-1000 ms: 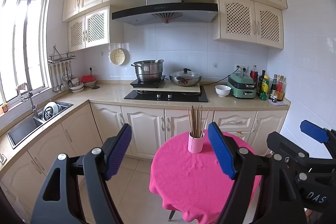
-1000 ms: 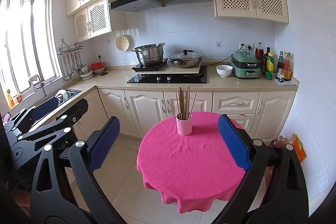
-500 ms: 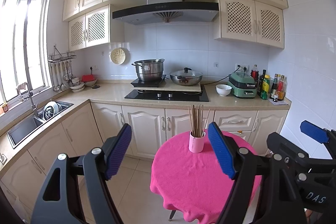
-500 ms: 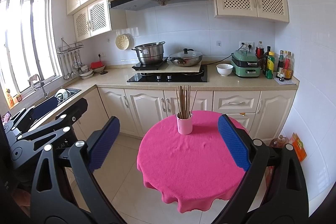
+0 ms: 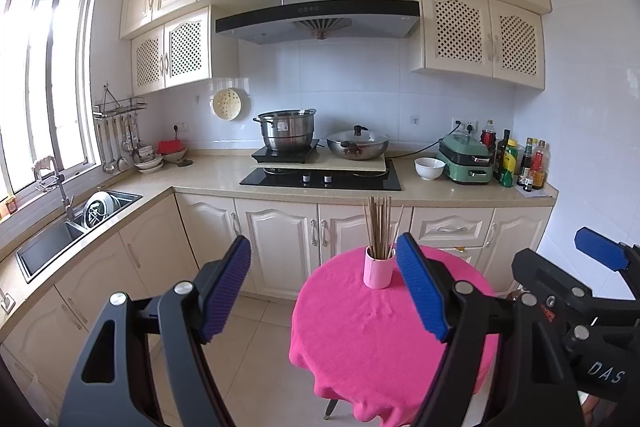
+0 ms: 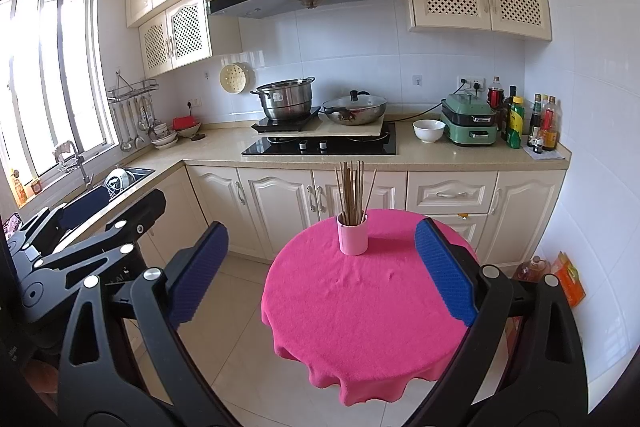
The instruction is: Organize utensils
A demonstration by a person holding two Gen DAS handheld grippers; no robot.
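Observation:
A pink cup [image 5: 377, 271] [image 6: 352, 238] stands upright near the far edge of a round table under a pink cloth [image 5: 372, 339] [image 6: 360, 303]. Several brown chopsticks [image 5: 380, 227] [image 6: 353, 193] stick up out of it. My left gripper [image 5: 324, 291] is held open well short of the table, nothing between its blue pads. My right gripper [image 6: 322, 277] is open too, framing the table from a distance. In the left wrist view the right gripper's frame shows at the right edge; in the right wrist view the left gripper's frame shows at the left.
Behind the table runs a counter [image 6: 440, 153] with a hob, a steel pot [image 6: 286, 99], a wok [image 6: 354, 105], a white bowl [image 6: 429, 130], a green cooker and bottles. A sink [image 5: 60, 231] lies at left, ladles hang on a rack. Tiled floor surrounds the table.
The view has drifted very slightly; both grippers stay open and the cup with chopsticks has not moved.

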